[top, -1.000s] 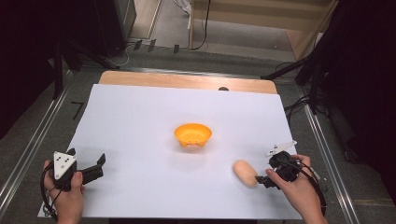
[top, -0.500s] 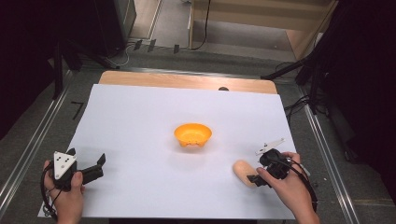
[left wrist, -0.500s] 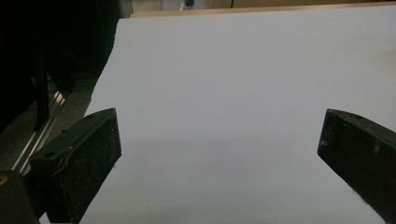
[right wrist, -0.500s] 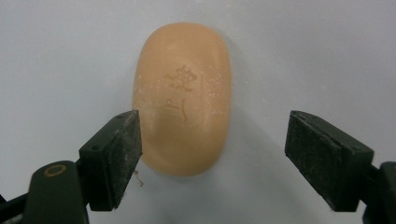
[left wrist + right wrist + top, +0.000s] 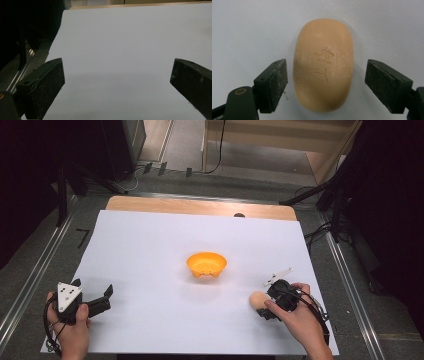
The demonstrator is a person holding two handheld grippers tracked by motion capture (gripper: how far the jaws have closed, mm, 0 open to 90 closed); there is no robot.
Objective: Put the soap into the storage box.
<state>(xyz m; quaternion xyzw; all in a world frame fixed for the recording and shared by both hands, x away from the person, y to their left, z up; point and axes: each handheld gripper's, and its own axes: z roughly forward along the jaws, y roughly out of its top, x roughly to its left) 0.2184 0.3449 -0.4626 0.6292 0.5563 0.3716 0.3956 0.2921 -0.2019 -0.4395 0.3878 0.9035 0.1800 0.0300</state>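
Soap [image 5: 323, 66] lies on the bench between the right tongs' [image 5: 325, 85] open jaws, untouched; left tongs [image 5: 117, 85] gape empty.

White sheet [image 5: 150, 250] covers the wooden table [image 5: 200, 206]. Orange plastic bowl [image 5: 206, 264] sits mid-sheet. Right gripper [image 5: 263, 308] at the near right, tips against a tan oval soap bar [image 5: 257, 300] lying flat. Left gripper [image 5: 102, 296] rests at the near left corner, jaws apart, well clear of both.
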